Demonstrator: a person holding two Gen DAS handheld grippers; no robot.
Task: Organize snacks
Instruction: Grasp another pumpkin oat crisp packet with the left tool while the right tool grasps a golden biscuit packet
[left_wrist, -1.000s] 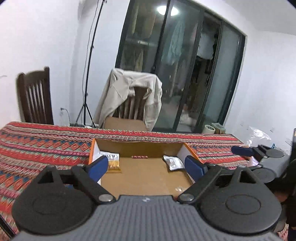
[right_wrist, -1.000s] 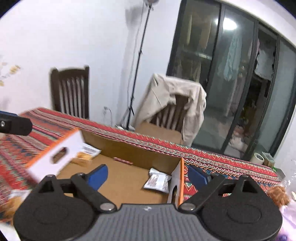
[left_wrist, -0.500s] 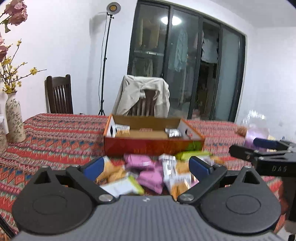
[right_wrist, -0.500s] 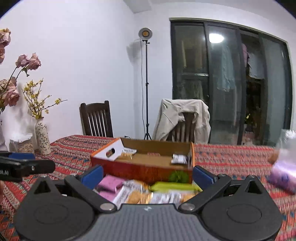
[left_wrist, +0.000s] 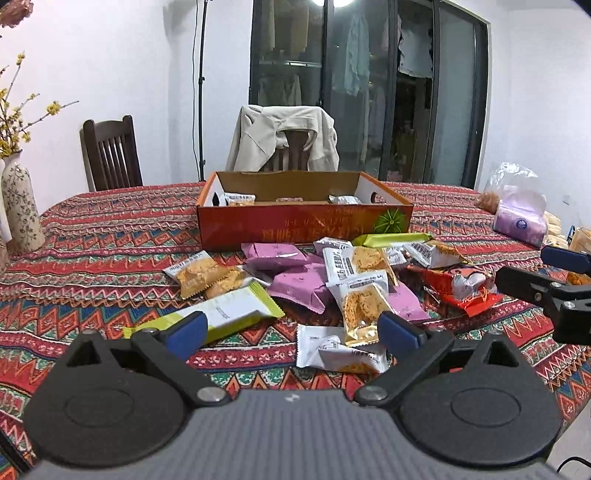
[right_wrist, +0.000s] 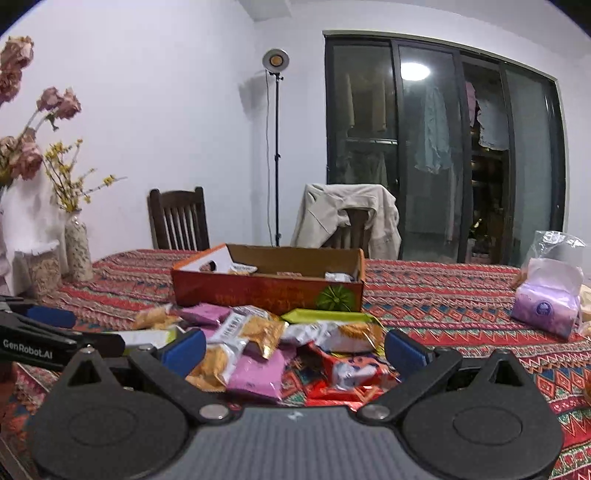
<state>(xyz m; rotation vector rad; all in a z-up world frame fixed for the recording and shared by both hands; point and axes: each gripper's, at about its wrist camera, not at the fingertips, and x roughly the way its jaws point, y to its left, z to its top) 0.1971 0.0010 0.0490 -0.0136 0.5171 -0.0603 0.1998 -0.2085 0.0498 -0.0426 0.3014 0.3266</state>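
Observation:
An orange cardboard box (left_wrist: 304, 221) stands on the patterned tablecloth and holds a few snack packets; it also shows in the right wrist view (right_wrist: 267, 291). In front of it lies a pile of loose snacks: purple packets (left_wrist: 299, 282), white packets with golden pastries (left_wrist: 360, 301), a green-and-white bar (left_wrist: 221, 314) and a red packet (left_wrist: 461, 284). My left gripper (left_wrist: 291, 332) is open and empty, low over the near edge of the pile. My right gripper (right_wrist: 295, 350) is open and empty, just before the red packet (right_wrist: 351, 373).
A vase with flowers (left_wrist: 18, 206) stands at the left edge of the table. A purple tissue pack (left_wrist: 521, 219) and plastic bags lie at the right. Two wooden chairs, one draped with a beige jacket (left_wrist: 282, 138), stand behind the table.
Both grippers have pulled back from over the box toward the near side of the table. The snack pile has come into view in front of them. Both stay open.

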